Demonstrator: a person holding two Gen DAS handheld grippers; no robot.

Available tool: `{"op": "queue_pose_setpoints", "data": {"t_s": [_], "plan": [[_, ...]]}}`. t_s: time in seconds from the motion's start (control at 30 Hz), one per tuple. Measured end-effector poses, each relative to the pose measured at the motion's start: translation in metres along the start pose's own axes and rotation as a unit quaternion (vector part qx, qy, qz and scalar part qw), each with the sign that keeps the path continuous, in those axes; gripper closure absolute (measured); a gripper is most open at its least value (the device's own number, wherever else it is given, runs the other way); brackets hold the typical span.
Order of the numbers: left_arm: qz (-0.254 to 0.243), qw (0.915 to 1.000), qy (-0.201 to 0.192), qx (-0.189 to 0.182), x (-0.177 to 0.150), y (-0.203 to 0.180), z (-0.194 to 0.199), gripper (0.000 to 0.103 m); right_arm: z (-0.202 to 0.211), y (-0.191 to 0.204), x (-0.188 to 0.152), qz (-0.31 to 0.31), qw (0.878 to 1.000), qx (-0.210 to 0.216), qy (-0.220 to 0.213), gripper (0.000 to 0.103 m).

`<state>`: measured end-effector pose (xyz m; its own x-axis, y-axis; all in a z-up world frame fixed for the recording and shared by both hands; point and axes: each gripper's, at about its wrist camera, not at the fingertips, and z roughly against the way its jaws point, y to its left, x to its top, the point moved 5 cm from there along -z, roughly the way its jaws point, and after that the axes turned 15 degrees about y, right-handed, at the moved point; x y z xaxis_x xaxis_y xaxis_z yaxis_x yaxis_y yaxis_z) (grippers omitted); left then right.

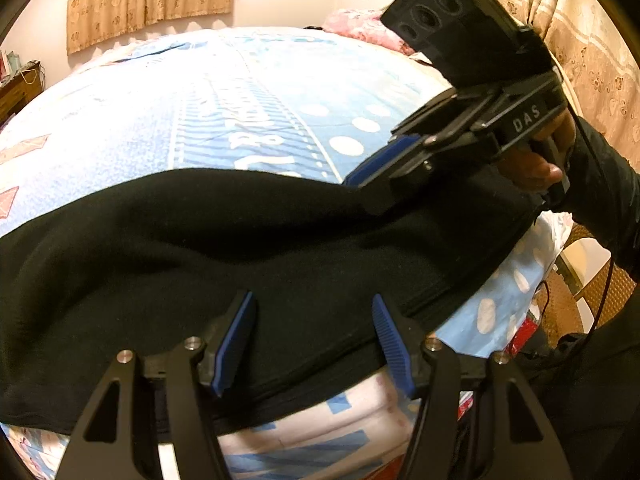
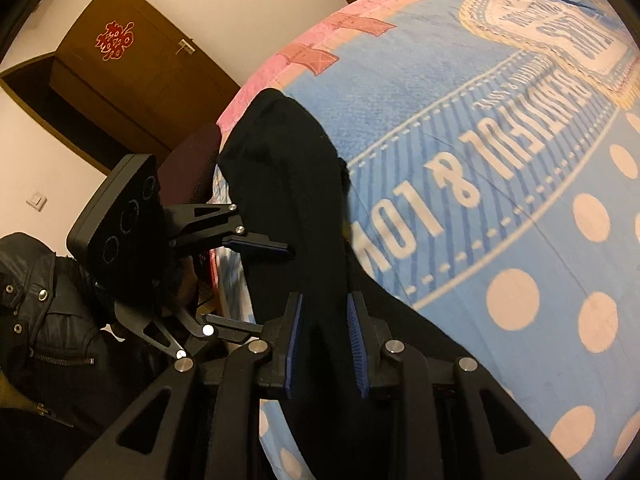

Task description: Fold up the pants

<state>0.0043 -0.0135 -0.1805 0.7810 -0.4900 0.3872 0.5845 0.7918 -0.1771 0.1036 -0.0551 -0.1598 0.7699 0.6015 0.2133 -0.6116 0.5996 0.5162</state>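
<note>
Black knit fabric pants (image 1: 224,248) lie stretched along the near edge of the bed with the blue dotted printed cover (image 1: 280,92), and the right tool (image 2: 325,344) is clamped on a raised ridge of the cloth, apparently to carry that end over for a fold. The left tool (image 1: 314,340) stands with jaws apart over the pants, gripping nothing. Bed surface beyond the pants shows no obstruction; the two tools sit near each other, so a crossing path could collide.

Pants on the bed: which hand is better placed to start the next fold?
Right. Its fingers are pinching the pants, while the left gripper is open above the cloth.
</note>
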Motion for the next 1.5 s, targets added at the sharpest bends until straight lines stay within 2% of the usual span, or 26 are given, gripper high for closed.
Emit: {"op": "queue_pose_setpoints", "data": {"t_s": [0.2, 0.3, 0.47, 0.6, 0.67, 0.7, 0.8, 0.9, 1.13, 1.23, 1.33, 1.43, 1.5], "plan": [[0.0, 1.0, 0.0, 0.0, 0.0, 0.0, 0.0, 0.04, -0.008, -0.001, 0.007, 0.001, 1.0, -0.006, 0.015, 0.079], [0.0, 1.0, -0.001, -0.003, 0.0, 0.001, 0.001, 0.04, -0.005, 0.004, 0.0, 0.012, 0.999, -0.004, 0.03, 0.078], [0.003, 1.0, -0.001, -0.009, 0.0, 0.004, 0.003, 0.04, 0.006, -0.007, -0.018, -0.004, 1.0, -0.008, 0.02, 0.078], [0.002, 1.0, -0.001, -0.008, 0.0, 0.004, 0.003, 0.04, 0.019, -0.022, -0.031, -0.02, 0.999, -0.041, 0.012, 0.078], [0.002, 1.0, -0.001, -0.008, 0.001, 0.005, 0.003, 0.04, 0.027, -0.028, -0.037, -0.025, 0.998, -0.059, 0.012, 0.072], [0.002, 1.0, -0.001, -0.009, 0.001, 0.005, 0.003, 0.04, 0.03, -0.032, -0.04, -0.027, 0.997, -0.07, 0.013, 0.063], [0.002, 1.0, -0.001, -0.009, 0.001, 0.006, 0.003, 0.04, 0.04, -0.043, -0.051, -0.036, 0.994, -0.098, 0.018, 0.06], [0.003, 1.0, -0.001, -0.009, 0.001, 0.006, 0.003, 0.04, 0.048, -0.05, -0.063, -0.045, 0.996, -0.081, 0.015, 0.06], [0.007, 0.9999, 0.0, -0.015, 0.003, 0.008, 0.004, 0.04, 0.042, -0.033, -0.074, -0.013, 0.997, -0.072, 0.027, 0.06], [0.007, 0.9999, 0.0, -0.015, 0.003, 0.008, 0.004, 0.04, 0.048, -0.027, -0.071, -0.002, 0.998, -0.068, 0.011, 0.06], [0.007, 0.9999, 0.0, -0.015, 0.003, 0.008, 0.004, 0.04, 0.048, -0.026, -0.058, -0.011, 0.999, -0.042, -0.009, 0.06], [0.006, 0.9999, 0.0, -0.013, 0.004, 0.008, 0.004, 0.04, 0.036, -0.028, -0.031, -0.032, 0.999, -0.009, -0.018, 0.06], [0.005, 0.9999, 0.0, -0.012, 0.004, 0.007, 0.005, 0.04, 0.026, -0.028, -0.004, -0.045, 0.998, 0.045, -0.024, 0.06]]}}
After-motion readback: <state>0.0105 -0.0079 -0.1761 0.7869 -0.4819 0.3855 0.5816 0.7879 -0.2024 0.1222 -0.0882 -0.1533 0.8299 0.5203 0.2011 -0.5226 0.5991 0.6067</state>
